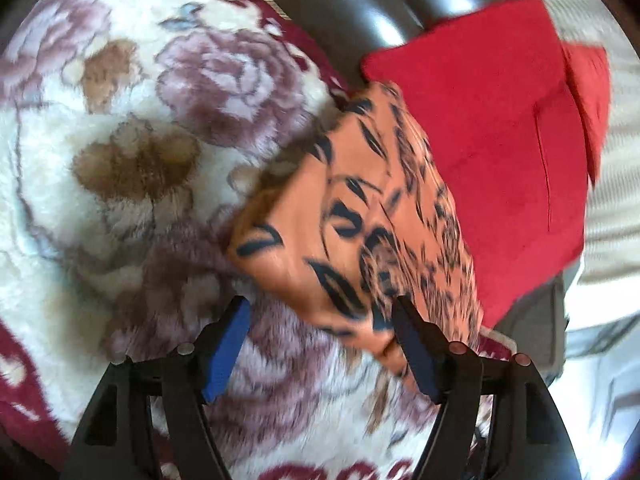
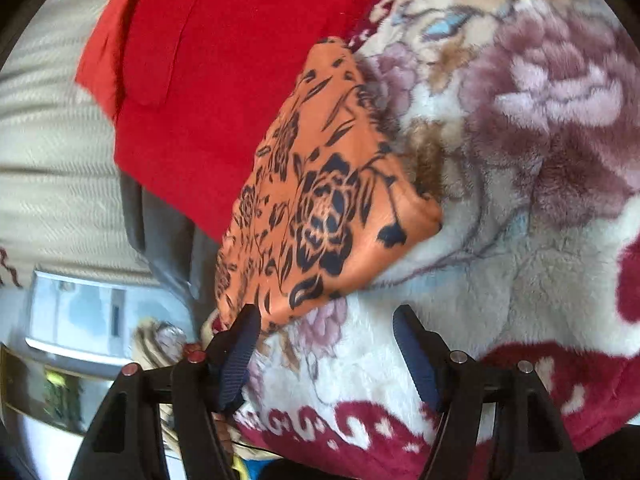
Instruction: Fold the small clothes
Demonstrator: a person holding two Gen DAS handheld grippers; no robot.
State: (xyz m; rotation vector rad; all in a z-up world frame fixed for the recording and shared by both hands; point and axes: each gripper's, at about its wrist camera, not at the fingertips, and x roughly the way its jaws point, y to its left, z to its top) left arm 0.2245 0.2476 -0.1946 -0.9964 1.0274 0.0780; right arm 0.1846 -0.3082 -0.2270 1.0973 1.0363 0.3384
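Both tongs stand spread w/ nothing between the pads: left gripper (image 1: 320,344) has its right pad against the near edge of the orange cloth, right gripper (image 2: 326,350) has its left pad just touching the cloth's near corner. Neither is clamped on fabric.

Biggest thing is the floral plush blanket (image 1: 132,148), cream w/ mauve roses and a dark red border, which carries the clothes. Next, the red garment (image 1: 492,152), lying flat-ish toward the blanket's far edge, by a dark rounded frame (image 1: 384,4) beyond. Smaller: the orange floral cloth (image 2: 320,200), already a compact folded packet, lapping the red garment's edge on one side, rest of it on the blanket. Some blur in both views, so exact layering at the overlap is hard to read.

Step, prob.: orange piece looks folded and being set down or nudged into place beside the red one. Next move likely needs either a tidy push to square the packet, or a shift to the red garment: pinch a corner or hem w/ each tong, lift and fold w/o dragging the orange packet open.
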